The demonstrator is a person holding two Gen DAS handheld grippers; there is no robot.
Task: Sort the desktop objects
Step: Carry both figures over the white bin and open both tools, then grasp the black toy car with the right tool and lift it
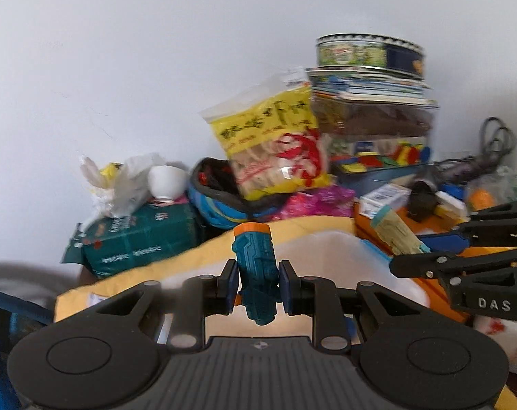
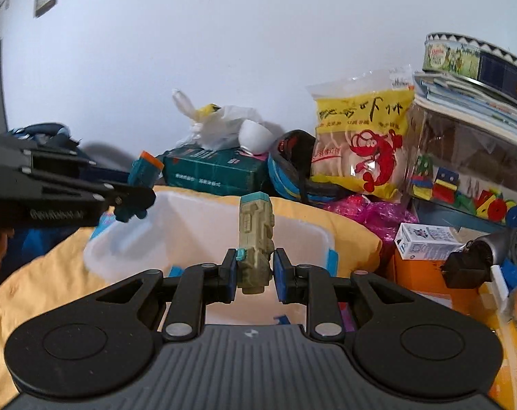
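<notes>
My left gripper (image 1: 258,288) is shut on a teal toy with an orange tip (image 1: 256,266), held upright above a translucent white bin (image 1: 333,259). In the right wrist view that teal toy (image 2: 140,184) hangs at the left over the bin's left corner. My right gripper (image 2: 254,275) is shut on a tan toy with a teal tip (image 2: 255,239), upright over the same bin (image 2: 196,225). From the left wrist view the tan toy (image 1: 398,234) shows at the right, in the other gripper.
The bin rests on a yellow cloth (image 2: 36,273). Behind stand a green book (image 2: 214,171), a prawn cracker bag (image 2: 361,136), a pink bag (image 2: 367,212), a clear box of coloured blocks (image 2: 463,177) under books and a tin (image 2: 477,58). An orange box (image 2: 425,273) and a small carton (image 2: 425,244) sit right.
</notes>
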